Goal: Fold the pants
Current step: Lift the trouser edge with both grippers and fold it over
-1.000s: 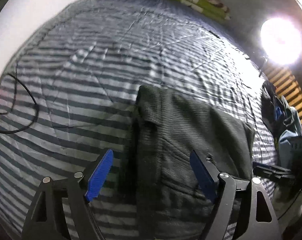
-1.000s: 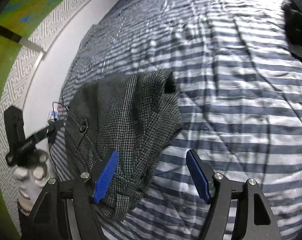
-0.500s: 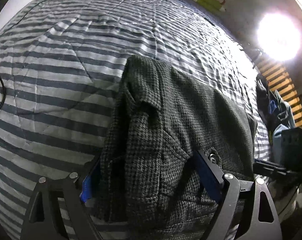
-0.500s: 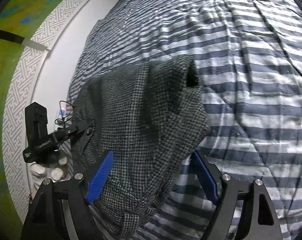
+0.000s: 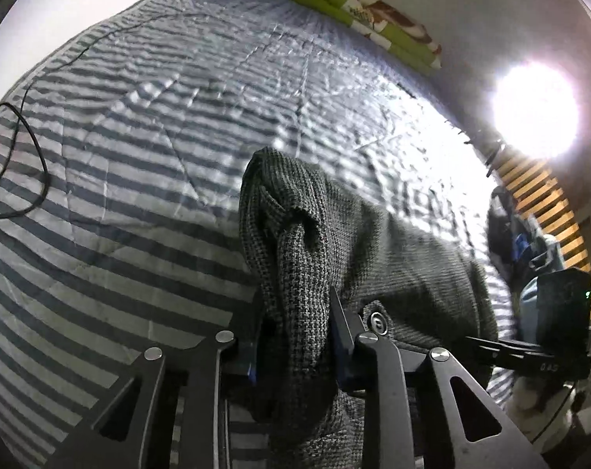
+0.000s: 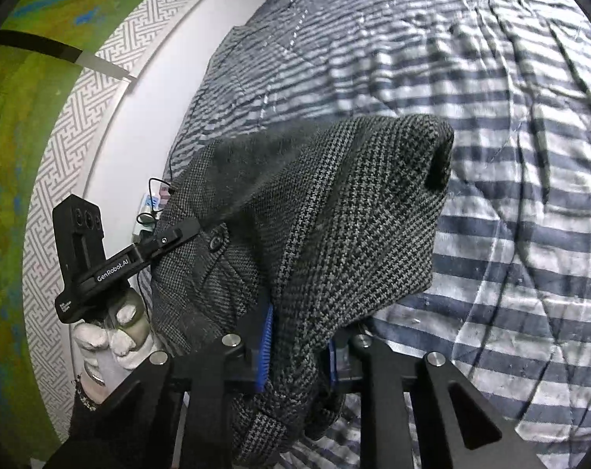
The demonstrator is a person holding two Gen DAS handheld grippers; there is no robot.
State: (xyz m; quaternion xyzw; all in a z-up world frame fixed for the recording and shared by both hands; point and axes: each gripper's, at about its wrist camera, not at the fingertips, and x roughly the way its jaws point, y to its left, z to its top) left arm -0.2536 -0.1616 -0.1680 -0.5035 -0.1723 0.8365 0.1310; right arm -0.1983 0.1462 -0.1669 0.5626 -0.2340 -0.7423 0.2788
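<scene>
Spanning both grippers, pants (image 5: 393, 265) stretched crosswise over striped bedspread (image 5: 158, 156)

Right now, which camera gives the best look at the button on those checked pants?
The left wrist view: the button sits close and sharp beside the left gripper, shut on the pants. The right wrist view shows it smaller and darker.

The right gripper (image 6: 299, 342) has black angular arms, round silver screws and blue ribbed pads. The left gripper (image 5: 293, 336) looks the same; a white glove (image 6: 111, 332) covers its hand.
</scene>
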